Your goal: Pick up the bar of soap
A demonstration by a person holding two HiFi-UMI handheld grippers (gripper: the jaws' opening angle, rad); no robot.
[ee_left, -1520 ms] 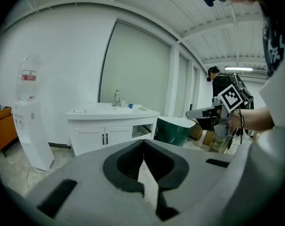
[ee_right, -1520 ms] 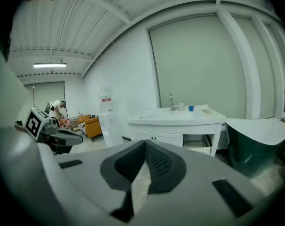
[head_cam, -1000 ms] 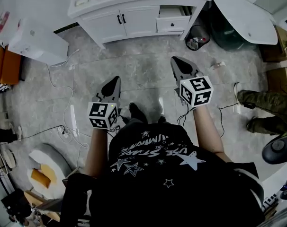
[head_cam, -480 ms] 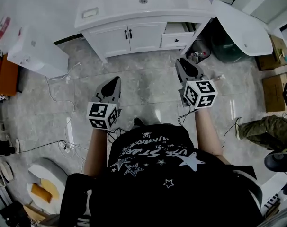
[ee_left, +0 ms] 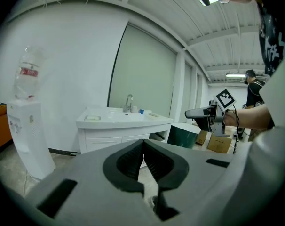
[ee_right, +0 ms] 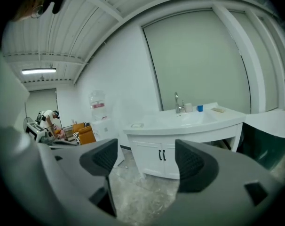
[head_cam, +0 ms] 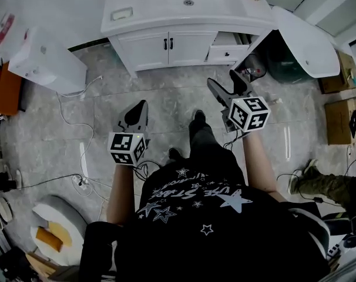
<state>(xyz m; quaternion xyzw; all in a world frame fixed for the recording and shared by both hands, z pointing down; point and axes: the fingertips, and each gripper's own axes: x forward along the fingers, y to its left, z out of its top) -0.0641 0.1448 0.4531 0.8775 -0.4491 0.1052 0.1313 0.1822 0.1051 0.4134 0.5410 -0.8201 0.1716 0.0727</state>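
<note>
Left hand-held gripper (ee_left: 143, 147) clenched, ribbed black pads meeting on nothing. Right hand-held gripper (ee_right: 145, 161) opening, gap between its pads empty. Bar of soap (head_cam: 121, 13), a pale rectangle, lies at the left end of the glossy white bench (head_cam: 151, 4), top of frame.

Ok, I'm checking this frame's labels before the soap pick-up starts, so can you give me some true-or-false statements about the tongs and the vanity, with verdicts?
1. The left tongs are shut and empty. True.
2. The right tongs are clamped on something. False: their jaws are opening, with nothing between them.
3. The vanity has both its doors closed. True.
4. Both tongs are over the vanity's counter. False: both are over the floor, short of it.
5. The water dispenser stands right of the vanity in the head view. False: it stands left of it.
</note>
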